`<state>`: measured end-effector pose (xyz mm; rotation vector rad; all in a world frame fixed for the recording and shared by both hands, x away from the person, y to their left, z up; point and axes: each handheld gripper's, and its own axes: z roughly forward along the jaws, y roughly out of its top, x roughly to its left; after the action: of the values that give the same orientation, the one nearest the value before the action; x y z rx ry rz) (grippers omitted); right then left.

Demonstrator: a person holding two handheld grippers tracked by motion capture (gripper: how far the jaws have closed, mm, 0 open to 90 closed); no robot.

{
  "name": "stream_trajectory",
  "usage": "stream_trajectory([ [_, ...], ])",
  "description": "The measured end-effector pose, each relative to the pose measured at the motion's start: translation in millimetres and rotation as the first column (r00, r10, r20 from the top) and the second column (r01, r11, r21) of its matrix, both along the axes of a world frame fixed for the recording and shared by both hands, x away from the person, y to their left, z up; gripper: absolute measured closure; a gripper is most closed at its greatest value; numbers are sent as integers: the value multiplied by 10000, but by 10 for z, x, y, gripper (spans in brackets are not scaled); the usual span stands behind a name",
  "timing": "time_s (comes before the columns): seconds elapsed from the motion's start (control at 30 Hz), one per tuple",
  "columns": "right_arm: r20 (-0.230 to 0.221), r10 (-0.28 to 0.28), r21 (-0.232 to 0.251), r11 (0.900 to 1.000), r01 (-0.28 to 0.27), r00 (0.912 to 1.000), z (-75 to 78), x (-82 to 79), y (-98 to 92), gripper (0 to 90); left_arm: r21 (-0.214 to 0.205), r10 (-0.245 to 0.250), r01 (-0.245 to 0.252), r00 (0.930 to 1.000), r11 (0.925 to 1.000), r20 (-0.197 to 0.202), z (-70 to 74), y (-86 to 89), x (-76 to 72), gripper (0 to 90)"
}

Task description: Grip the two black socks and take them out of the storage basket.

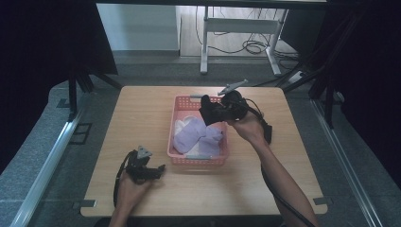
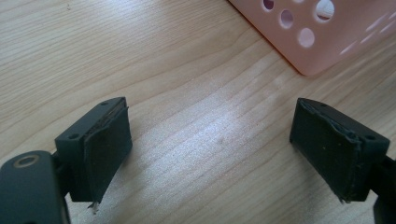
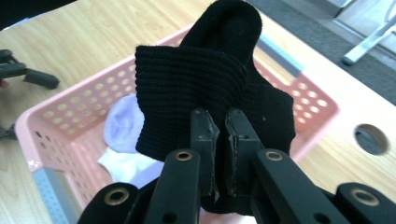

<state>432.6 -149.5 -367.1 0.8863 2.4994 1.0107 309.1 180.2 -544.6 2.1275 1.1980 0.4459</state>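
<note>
Above the pink basket (image 1: 178, 160): black sock (image 3: 210, 88), pinched in the right claw (image 3: 222, 154), not yet deposited. Inside the basket: lavender and white socks (image 1: 191, 135), seemingly already sorted. Left claw (image 2: 210, 156): jaws spread, empty, low over the bench (image 2: 163, 60).

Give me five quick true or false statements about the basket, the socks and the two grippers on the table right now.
1. The right gripper grips a black knitted sock. True.
2. The left gripper holds a sock. False: its jaws are open over bare wood.
3. The pink perforated plastic basket holds pale purple cloth. True.
4. The black sock lies flat on the wooden table. False: it is held up above the basket.
5. The basket is blue. False: pink.
</note>
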Motion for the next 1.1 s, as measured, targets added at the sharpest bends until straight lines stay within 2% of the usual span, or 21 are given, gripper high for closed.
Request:
stream_trajectory([
  [0.17, 171, -511, 200, 9985, 508, 9985, 23, -2, -245, 832, -21, 2, -2, 10000, 10000, 17, -2, -1, 0, 124],
  [0.27, 431, -992, -134, 9949, 999, 9941, 10, -2, -420, 831, -25, 13, -13, 10000, 10000, -17, -1, -1, -2, 124],
  [0.33, 376, -1258, -93, 9920, 1262, 9913, -18, 3, -526, 831, -38, 15, -15, 10000, 10000, -13, -1, -2, -2, 124],
  [0.53, 249, -2197, -205, 9752, 2202, 9752, -230, 30, -951, 830, -45, 16, -16, 10000, 10000, -13, -2, -2, -3, 124],
  [0.8, 138, -2747, -373, 9607, 2751, 9614, -449, 0, -1196, 825, -44, 14, -14, 10000, 10000, -12, -2, -2, -2, 124],
  [0.83, 211, -2850, -606, 9564, 2857, 9583, -530, -9, -1232, 823, -47, 15, -15, 10000, 10000, -14, -1, -2, -3, 124],
  [0.93, 188, -2943, -774, 9524, 2948, 9555, -618, -10, -1266, 821, -41, 12, -12, 10000, 10000, -14, -1, -2, -3, 124],
  [1.1, -191, -3103, -961, 9468, 3072, 9505, -838, 21, -1341, 803, -105, 58, -58, 10000, 9999, 7, -4, -7, -3, 125],
])
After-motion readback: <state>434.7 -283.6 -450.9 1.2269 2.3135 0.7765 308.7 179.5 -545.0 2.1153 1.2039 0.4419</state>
